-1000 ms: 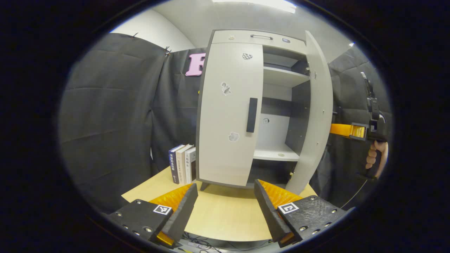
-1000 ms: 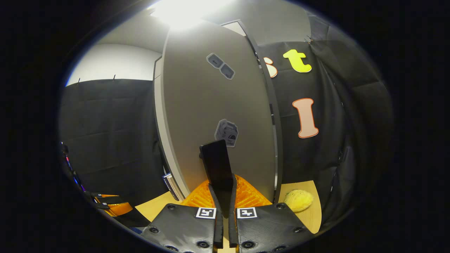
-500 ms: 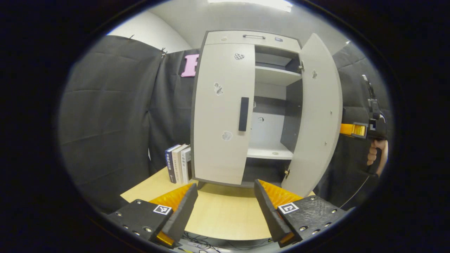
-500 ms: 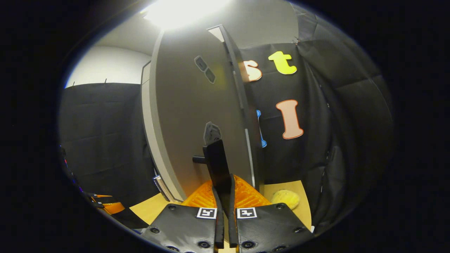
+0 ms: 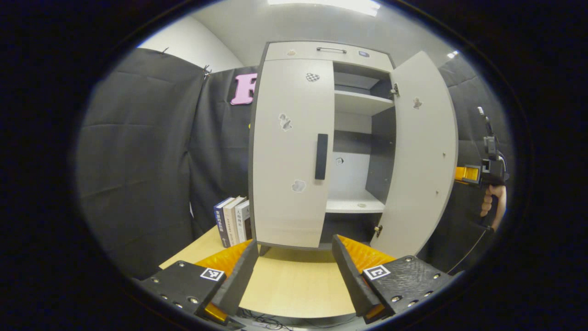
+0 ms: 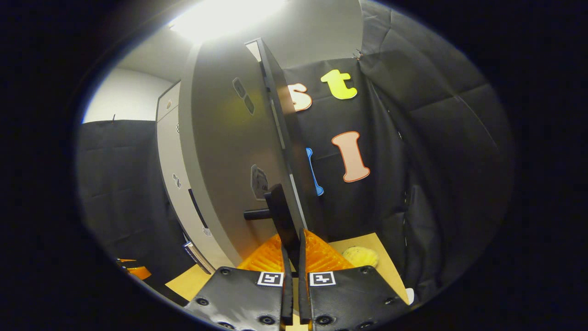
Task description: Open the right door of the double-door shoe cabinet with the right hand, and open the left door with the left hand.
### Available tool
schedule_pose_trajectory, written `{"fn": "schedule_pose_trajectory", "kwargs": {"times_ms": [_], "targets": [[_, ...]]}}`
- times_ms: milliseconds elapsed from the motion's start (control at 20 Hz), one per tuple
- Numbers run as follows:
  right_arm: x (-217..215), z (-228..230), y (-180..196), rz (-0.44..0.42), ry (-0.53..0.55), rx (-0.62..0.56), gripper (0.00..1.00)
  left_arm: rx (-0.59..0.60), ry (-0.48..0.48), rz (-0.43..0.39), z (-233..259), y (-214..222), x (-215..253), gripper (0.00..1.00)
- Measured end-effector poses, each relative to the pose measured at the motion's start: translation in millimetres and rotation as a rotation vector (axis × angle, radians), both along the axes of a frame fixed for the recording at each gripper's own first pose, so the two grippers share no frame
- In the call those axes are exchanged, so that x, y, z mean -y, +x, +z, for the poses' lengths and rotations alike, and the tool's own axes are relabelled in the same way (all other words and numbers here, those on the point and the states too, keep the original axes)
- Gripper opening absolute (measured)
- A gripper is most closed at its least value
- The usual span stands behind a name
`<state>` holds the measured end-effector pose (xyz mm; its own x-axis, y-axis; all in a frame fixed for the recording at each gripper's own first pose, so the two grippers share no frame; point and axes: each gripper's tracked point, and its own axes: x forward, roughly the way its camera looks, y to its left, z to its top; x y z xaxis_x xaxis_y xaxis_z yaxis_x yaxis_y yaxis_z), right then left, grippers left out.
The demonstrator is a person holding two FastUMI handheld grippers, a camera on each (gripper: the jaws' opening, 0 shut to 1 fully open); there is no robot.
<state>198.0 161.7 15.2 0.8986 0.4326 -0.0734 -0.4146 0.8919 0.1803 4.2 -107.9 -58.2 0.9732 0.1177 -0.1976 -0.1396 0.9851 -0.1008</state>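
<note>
The tall pale grey double-door shoe cabinet (image 5: 321,138) stands on the light wooden table (image 5: 294,285), with three upright books (image 5: 232,220) just beside its left side. Its right door (image 5: 420,156) is swung wide open and shows white shelves inside, while the left door (image 5: 289,151) is shut. The right gripper (image 6: 291,257) has its jaws pressed on the dark vertical bar handle of the right door (image 6: 281,218). The left gripper (image 5: 294,271) has its jaws spread and hangs in front of the cabinet, apart from it. The right-door step looks nearly finished; the next move probably calls for bringing the left gripper to the dark bar handle of the left door (image 5: 321,156) and closing on it
</note>
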Motion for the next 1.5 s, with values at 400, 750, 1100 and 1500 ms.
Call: {"fn": "schedule_pose_trajectory", "kwargs": {"times_ms": [400, 750, 1100, 1500], "targets": [[21, -4, -4, -0.131, -0.043, -0.036, 0.06, 0.028, -0.008, -0.021, 7, 32, -74, 0.94], [31, -3, -14, -0.223, -0.046, -0.049, 0.06, 0.121, -0.046, -0.146, 32, 80, -94, 0.94], [54, 0, -19, -0.341, -0.056, -0.048, 0.02, 0.216, -0.045, -0.227, 65, 143, -74, 0.94], [99, 13, 1, -0.564, -0.054, 0.052, 0.02, 0.269, -0.101, -0.222, 92, 215, -22, 0.94]]}}
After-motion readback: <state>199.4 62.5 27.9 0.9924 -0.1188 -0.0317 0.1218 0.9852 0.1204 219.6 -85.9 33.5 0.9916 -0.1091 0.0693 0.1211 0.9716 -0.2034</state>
